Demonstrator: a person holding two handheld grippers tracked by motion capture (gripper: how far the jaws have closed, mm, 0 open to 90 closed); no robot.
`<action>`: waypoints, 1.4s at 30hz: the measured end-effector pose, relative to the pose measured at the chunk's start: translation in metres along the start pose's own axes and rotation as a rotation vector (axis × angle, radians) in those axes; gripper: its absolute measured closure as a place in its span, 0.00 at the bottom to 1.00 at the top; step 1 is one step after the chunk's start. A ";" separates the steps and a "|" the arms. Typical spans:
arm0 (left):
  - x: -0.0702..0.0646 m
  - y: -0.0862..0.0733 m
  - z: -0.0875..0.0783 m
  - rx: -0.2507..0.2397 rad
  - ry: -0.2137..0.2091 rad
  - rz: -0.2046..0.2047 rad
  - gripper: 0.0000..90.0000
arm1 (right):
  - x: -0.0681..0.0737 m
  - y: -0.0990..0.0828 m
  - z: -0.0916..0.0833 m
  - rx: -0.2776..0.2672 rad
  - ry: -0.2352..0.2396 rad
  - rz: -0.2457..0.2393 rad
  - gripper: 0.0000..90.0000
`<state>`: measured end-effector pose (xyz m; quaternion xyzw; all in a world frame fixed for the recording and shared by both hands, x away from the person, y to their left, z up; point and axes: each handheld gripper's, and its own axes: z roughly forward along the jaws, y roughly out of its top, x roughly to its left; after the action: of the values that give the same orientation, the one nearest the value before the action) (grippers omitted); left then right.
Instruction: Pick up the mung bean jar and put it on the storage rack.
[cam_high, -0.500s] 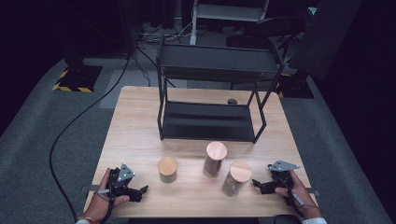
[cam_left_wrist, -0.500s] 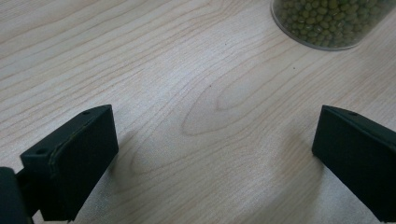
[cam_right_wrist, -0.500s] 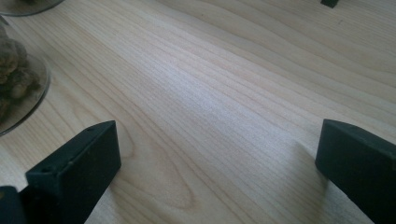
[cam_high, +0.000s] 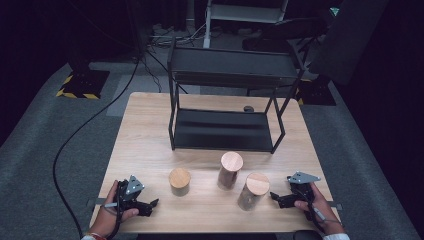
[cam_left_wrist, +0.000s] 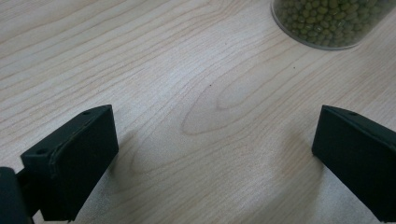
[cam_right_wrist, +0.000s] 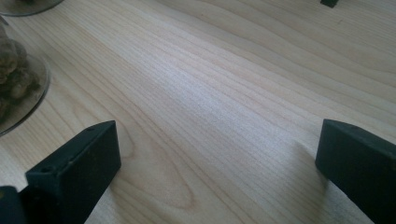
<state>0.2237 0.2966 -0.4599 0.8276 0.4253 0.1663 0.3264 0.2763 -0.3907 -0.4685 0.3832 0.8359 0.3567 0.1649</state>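
Observation:
Three clear jars with round wooden lids stand in a loose row on the near half of the table: a short one (cam_high: 179, 181), a taller middle one (cam_high: 230, 170) and a right one (cam_high: 254, 191). My left gripper (cam_high: 150, 206) rests on the table at the near left, jaws wide apart and pointing right toward the short jar. In the left gripper view that jar (cam_left_wrist: 327, 23) holds green beans, and the left gripper (cam_left_wrist: 215, 135) has only bare wood between its jaws. My right gripper (cam_high: 276, 199) lies at the near right, open, pointing left at the right jar (cam_right_wrist: 14, 88), which holds brown lumps.
A black two-tier metal rack (cam_high: 230, 127) stands on the far half of the wooden table (cam_high: 150, 130), with a small dark object (cam_high: 248, 108) behind it. One rack foot (cam_right_wrist: 329, 3) shows in the right gripper view. A black cable (cam_high: 75, 135) runs over the grey floor at left.

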 end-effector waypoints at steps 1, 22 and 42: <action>0.000 0.000 0.000 0.001 0.002 0.000 0.00 | 0.000 0.000 0.000 0.000 0.000 0.000 0.00; -0.013 0.005 -0.014 -0.013 0.002 0.049 0.01 | 0.000 0.000 0.000 0.000 0.000 0.000 0.00; -0.030 0.015 -0.024 -0.066 -0.024 0.063 0.01 | 0.000 0.000 0.000 0.000 0.000 0.000 0.00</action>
<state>0.2018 0.2752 -0.4327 0.8314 0.3892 0.1805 0.3532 0.2763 -0.3907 -0.4685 0.3832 0.8359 0.3568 0.1649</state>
